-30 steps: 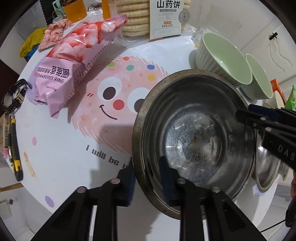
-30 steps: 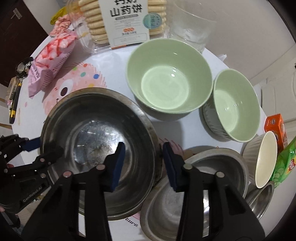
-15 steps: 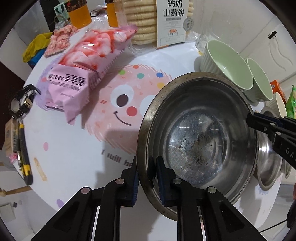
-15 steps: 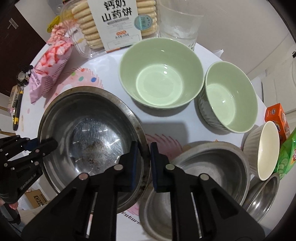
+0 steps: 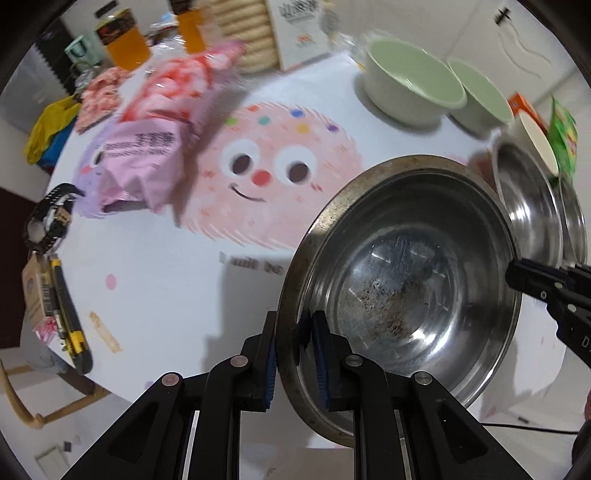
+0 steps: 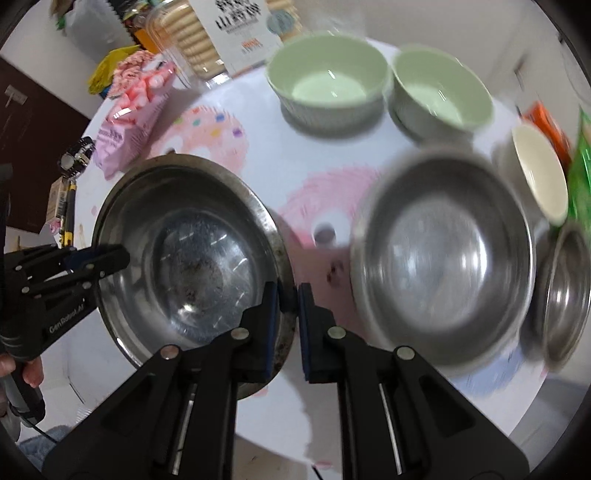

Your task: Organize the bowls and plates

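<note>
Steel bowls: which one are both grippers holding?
The largest steel bowl, with the stained bottom. The left gripper and right gripper clamp opposite sides of its rim; the cleaner steel bowl sits free.

on my left gripper (image 6: pixel 110 258) i read "genrobot.ai", the biscuit box (image 6: pixel 240 33) carries the characters "山药饼", and the print on the pink snack bag (image 5: pixel 147 147) is too blurred.

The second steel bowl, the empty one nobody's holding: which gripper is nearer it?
Right. The right gripper clamps the big steel bowl's rim on the side facing the second steel bowl; the left gripper clamps the opposite rim.
</note>
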Available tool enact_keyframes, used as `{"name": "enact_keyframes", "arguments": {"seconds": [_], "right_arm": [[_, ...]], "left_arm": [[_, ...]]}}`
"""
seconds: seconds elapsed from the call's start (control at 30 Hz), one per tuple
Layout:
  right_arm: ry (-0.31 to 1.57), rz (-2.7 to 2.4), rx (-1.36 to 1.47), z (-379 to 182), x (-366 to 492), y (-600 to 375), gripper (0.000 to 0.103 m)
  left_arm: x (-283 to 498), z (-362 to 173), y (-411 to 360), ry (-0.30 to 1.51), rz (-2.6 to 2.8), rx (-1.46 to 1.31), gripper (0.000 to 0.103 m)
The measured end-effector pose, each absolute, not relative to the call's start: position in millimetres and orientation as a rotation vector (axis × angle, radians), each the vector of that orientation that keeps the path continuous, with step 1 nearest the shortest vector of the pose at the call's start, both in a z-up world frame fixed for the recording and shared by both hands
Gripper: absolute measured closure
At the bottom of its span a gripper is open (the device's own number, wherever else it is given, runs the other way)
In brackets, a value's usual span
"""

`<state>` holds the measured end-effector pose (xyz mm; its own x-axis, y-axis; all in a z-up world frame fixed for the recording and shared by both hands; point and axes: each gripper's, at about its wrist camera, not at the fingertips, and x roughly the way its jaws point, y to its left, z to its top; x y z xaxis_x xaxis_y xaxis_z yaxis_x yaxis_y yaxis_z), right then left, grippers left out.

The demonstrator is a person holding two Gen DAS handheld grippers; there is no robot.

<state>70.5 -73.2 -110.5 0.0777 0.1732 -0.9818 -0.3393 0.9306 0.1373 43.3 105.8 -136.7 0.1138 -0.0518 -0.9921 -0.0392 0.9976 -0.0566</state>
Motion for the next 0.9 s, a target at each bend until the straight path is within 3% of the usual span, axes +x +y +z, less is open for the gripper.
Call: {"name": "enact_keyframes", "arguments": {"seconds": [0.53,0.63,0.73,0.8,0.83,0.9], "right_arm": [[1.462,0.242,0.012,-126.2,50.4,-108.0,0.090],[1.457,0.237,0.020,-125.1,49.9,-108.9,0.089],[1.450,0.236,0.020,-122.1,47.5,-111.0,0.087],[1.442,0.241,0.024,-118.5,44.4,-113.2,0.086],[1.437,0.239,0.021,-116.6,43.0,-114.3,0.084],[1.421,0.225,0.025,-111.2,39.3,-118.8,0.069]], "left_arm": [[67.9,-168.5,69.1,1.483,-0.078,0.092,0.081],[66.8,-168.5,65.0,1.468,-0.064,0.123,0.070],[63.7,-162.4,68.7,1.450,-0.047,0.115,0.044],[60.1,-154.8,73.3,1.424,-0.047,0.097,0.036],[58.4,-150.2,72.0,1.410,-0.045,0.093,0.032],[54.6,-139.1,68.9,1.374,-0.042,0.083,0.027]]}}
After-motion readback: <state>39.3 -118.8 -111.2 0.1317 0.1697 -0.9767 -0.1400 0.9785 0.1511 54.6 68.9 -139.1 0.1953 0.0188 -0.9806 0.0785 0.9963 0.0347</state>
